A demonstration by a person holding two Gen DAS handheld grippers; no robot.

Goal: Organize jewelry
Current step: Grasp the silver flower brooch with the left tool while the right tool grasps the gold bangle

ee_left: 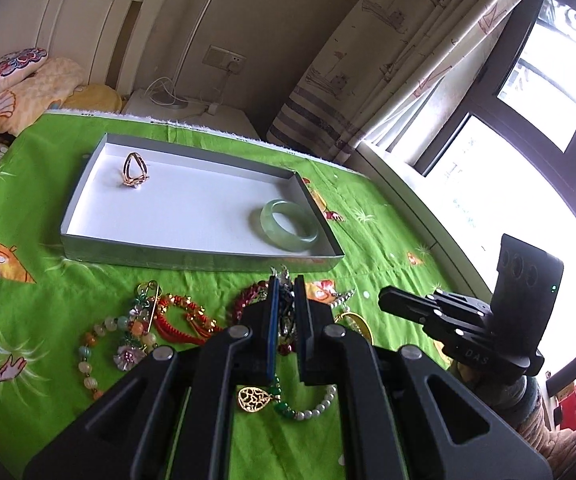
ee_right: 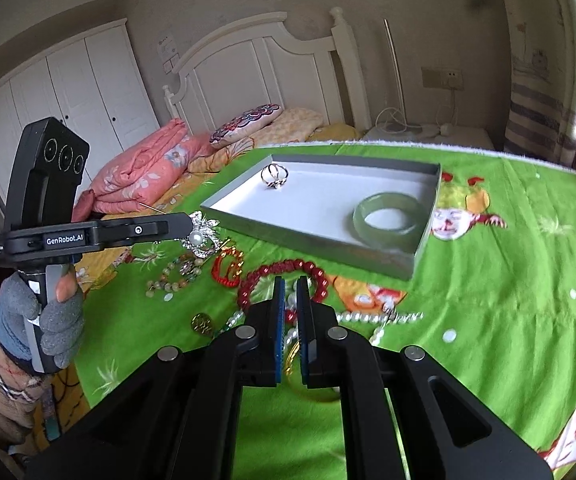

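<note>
Left gripper (ee_left: 284,280) jaws clenched on silver brooch (ee_right: 200,236), right gripper (ee_right: 291,280) jaws clenched empty: risks dropping short of tray (ee_left: 192,258)

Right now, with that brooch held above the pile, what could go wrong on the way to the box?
1. The brooch hangs from the left gripper by its edge, so it could slip.
2. Its pin pokes out and might snag the red bead bracelet below.
3. The jade bangle and ring already occupy the box; avoid dropping onto them.
</note>
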